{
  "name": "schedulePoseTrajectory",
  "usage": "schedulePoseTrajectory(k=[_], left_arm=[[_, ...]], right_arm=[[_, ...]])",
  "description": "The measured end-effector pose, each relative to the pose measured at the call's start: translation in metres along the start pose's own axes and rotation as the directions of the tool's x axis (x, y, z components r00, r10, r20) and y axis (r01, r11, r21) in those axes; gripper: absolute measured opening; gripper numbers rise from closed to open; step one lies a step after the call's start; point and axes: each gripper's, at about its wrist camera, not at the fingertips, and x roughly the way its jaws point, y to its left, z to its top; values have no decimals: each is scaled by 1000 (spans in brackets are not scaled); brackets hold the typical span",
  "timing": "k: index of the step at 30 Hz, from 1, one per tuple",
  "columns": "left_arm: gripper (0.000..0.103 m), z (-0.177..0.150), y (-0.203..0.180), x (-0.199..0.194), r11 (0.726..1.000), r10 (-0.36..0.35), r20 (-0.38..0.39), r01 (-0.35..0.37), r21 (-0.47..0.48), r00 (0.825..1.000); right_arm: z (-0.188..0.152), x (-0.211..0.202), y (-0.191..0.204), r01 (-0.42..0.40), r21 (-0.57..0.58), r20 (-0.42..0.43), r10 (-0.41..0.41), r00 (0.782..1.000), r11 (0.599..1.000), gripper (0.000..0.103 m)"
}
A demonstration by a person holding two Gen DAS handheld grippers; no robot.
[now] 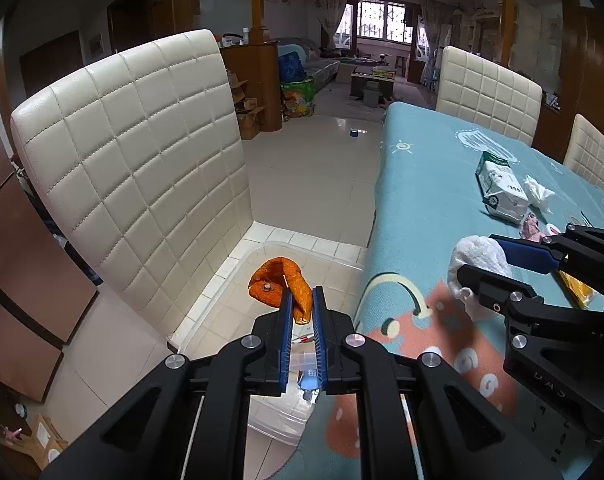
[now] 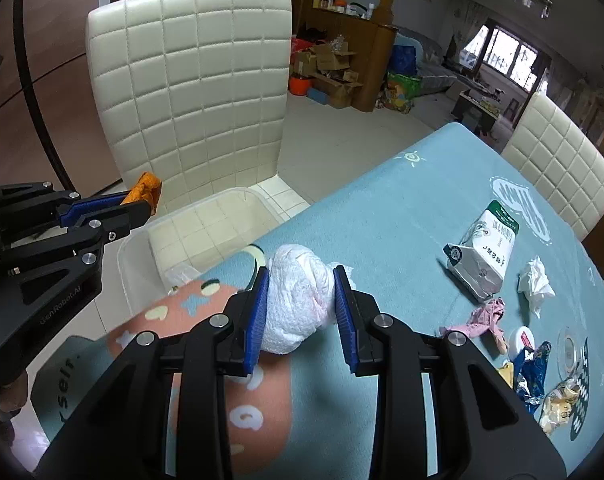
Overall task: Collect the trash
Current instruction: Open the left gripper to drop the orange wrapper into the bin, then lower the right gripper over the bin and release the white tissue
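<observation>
My left gripper [image 1: 302, 300] is shut on a piece of orange peel [image 1: 280, 284], held above a clear plastic bin [image 1: 321, 252] that stands on the floor beside the table. The bin holds a few clear and blue scraps. In the right wrist view the same peel [image 2: 146, 190] sticks out past the left gripper [image 2: 136, 202]. My right gripper [image 2: 302, 276] is shut on a crumpled white paper wad [image 2: 298, 304], over the table's near corner; it shows as well in the left wrist view, the wad [image 1: 477, 256] in the right gripper [image 1: 481, 256].
The table [image 2: 401, 208] wears a light blue patterned cloth. On it lie a flattened milk carton [image 2: 481, 248], a white tissue [image 2: 535, 282], a pink scrap [image 2: 485, 316] and several wrappers [image 2: 537, 376]. A cream quilted chair [image 1: 134, 168] stands behind the bin, and others [image 2: 557, 176] by the table's far side.
</observation>
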Motion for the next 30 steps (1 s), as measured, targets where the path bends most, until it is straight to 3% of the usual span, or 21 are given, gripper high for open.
schedulePoseTrajectory(k=[5, 7, 8, 9, 20, 30], left_arm=[[15, 2, 2, 11, 999, -45, -28, 44, -15, 999], [48, 1, 2, 13, 999, -34, -29, 33, -21, 999], [81, 1, 2, 13, 999, -18, -17, 18, -28, 1000], [86, 0, 3, 12, 999, -9, -1, 9, -33, 1000], [86, -5, 14, 5, 999, 8, 4, -8, -47, 1000], [86, -12, 38, -11, 994, 80, 2, -79, -72, 997]], right_arm=[[-2, 11, -4, -7, 14, -22, 8, 1000, 1000, 33], [-3, 13, -5, -8, 19, -29, 9, 1000, 1000, 33], [-3, 14, -6, -7, 22, -30, 8, 1000, 1000, 33], [-3, 14, -7, -6, 26, -31, 7, 1000, 1000, 33], [0, 17, 4, -22, 3, -35, 22, 999, 1000, 33], [22, 19, 32, -77, -56, -10, 77, 997, 995, 34]])
